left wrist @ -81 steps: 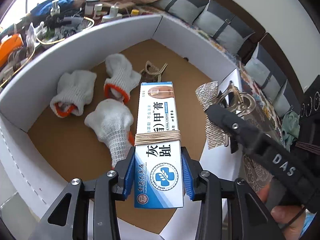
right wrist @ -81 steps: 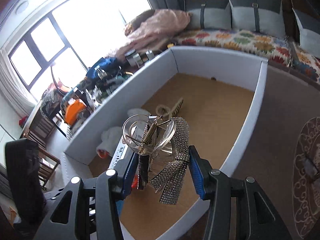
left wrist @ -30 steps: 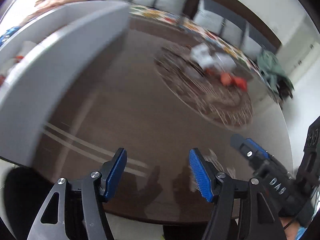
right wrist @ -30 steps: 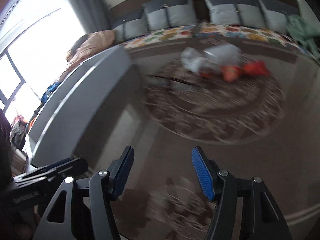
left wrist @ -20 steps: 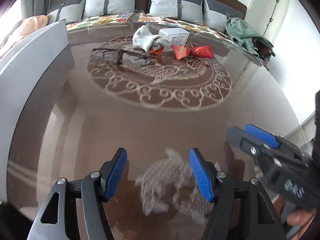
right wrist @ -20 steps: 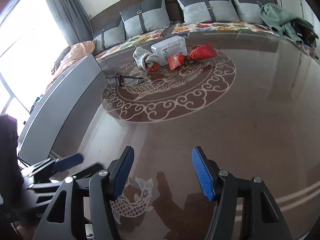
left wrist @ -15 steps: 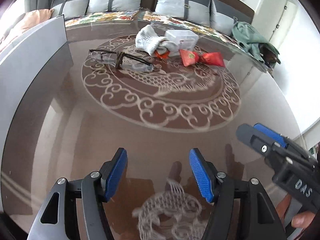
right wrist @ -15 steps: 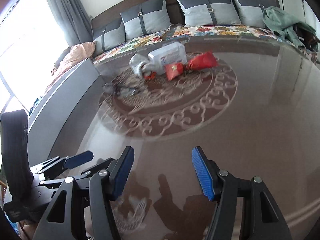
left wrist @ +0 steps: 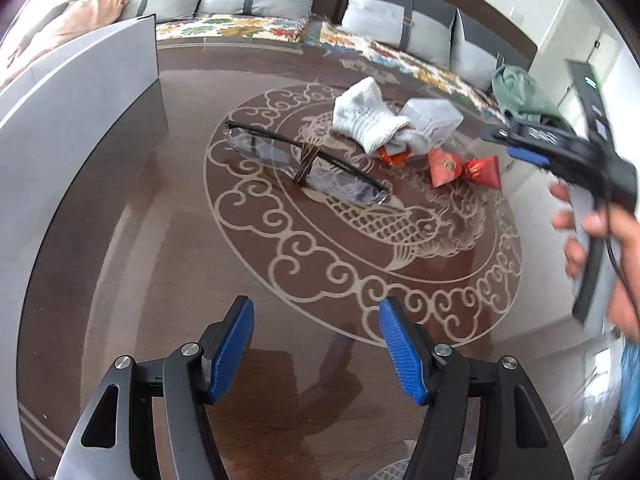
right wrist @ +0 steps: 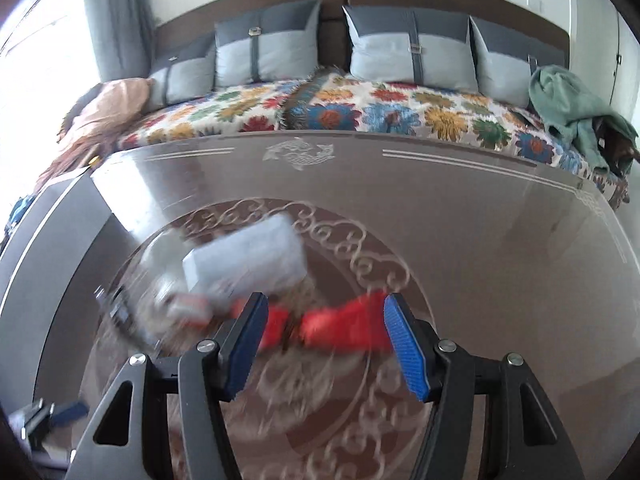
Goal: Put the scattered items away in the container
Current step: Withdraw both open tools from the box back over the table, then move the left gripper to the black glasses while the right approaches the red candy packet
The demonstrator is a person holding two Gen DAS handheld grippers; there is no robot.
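1. Left gripper (left wrist: 316, 344) hangs wide and empty over the table (left wrist: 160, 240).
2. Right gripper (right wrist: 322, 340) is wide too, nothing pinched, red pouch (right wrist: 340, 326) blurry just beyond it.
3. Glasses (left wrist: 304, 160), glove (left wrist: 368, 120) and white box (left wrist: 434, 120) sit mid-table; container (left wrist: 72, 112) far left.

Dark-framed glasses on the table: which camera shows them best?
The left wrist view: the dark-framed glasses lie sharp and whole on the patterned brown table, lenses and frame clear. The right wrist view is motion-blurred; there I cannot make them out.
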